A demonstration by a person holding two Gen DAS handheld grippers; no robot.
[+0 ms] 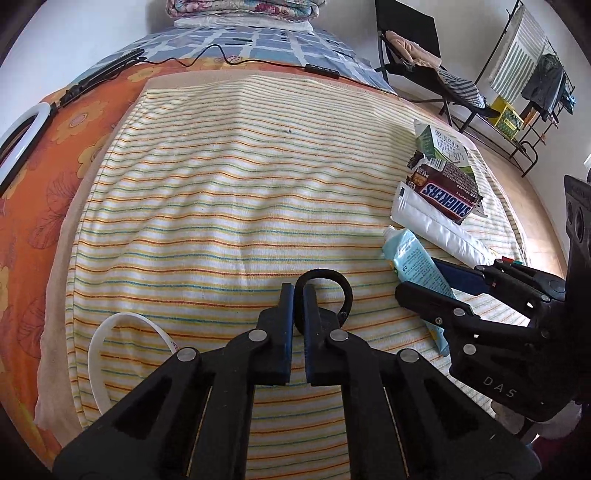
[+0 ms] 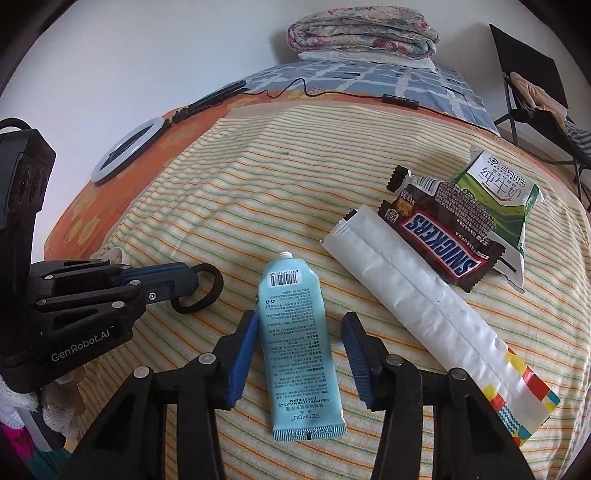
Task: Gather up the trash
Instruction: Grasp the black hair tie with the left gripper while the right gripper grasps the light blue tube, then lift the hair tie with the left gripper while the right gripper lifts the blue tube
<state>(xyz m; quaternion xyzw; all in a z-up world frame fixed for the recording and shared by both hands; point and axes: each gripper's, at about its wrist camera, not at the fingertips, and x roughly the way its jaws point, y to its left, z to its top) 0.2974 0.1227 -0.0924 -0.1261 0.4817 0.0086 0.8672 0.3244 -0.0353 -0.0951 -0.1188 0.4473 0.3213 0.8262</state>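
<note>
My left gripper [image 1: 298, 291] is shut on a black ring-shaped band [image 1: 340, 284], which also shows in the right wrist view [image 2: 207, 288]. My right gripper [image 2: 301, 325] is open, its fingers either side of a light-blue hand cream tube [image 2: 299, 347] lying on the striped towel [image 2: 258, 192]. The tube also shows in the left wrist view [image 1: 413, 262]. A long white wrapper [image 2: 417, 295], a Snickers wrapper [image 2: 443, 240] and a green milk pouch [image 2: 498, 199] lie to the right.
A white loop [image 1: 107, 339] lies on the towel at the left. A ring light [image 2: 125, 147] and black cable [image 2: 306, 88] lie on the orange sheet. Folded quilts [image 2: 362, 33] sit at the bed's far end. A black chair [image 1: 410, 40] and clothes rack [image 1: 532, 74] stand at the right.
</note>
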